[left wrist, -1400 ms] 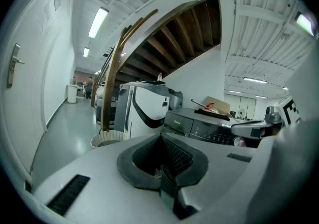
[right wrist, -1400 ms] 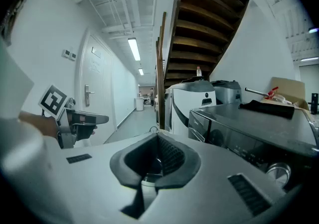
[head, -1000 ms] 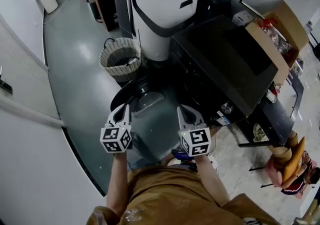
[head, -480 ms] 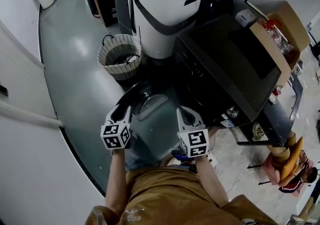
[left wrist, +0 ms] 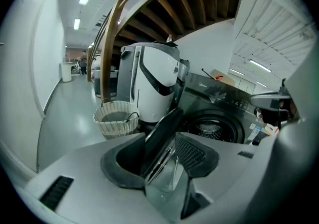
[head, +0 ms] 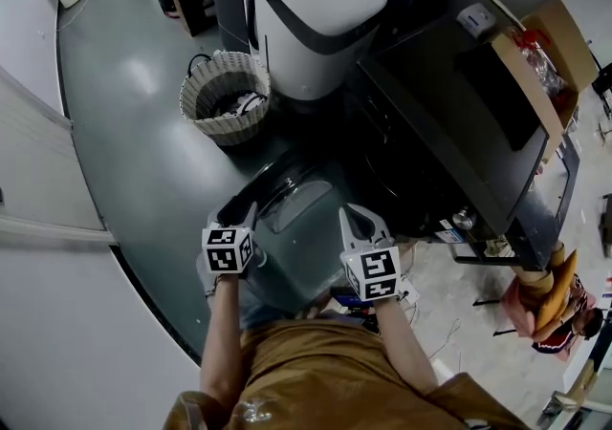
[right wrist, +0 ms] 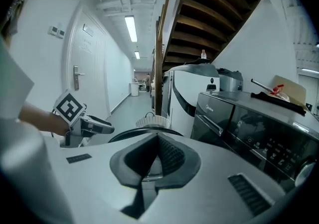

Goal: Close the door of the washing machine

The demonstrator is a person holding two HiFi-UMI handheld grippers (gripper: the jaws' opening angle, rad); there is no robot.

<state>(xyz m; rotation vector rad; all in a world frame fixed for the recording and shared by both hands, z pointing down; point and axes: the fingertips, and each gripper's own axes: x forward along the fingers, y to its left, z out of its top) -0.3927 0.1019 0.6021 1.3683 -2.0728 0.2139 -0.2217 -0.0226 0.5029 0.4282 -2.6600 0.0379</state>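
Observation:
The dark front-loading washing machine stands at the right with its round door swung open toward me. The drum opening shows in the left gripper view. My left gripper is at the door's outer edge. Its jaws are opening, and the door's dark rim runs between them without the pads pressing on it. My right gripper hovers just right of the door, its tips together and nothing held. The right gripper view shows the door's rim ahead of the tips and the left gripper beside it.
A wicker basket sits on the grey floor beyond the door. A tall white-and-grey machine stands behind it, next to the washer. An open cardboard box rests at the washer's far right. A white wall runs along the left.
Both grippers have dropped lower toward the open door. The left gripper's jaws, shut a second ago, have spread around the door's rim. The right gripper stays shut.

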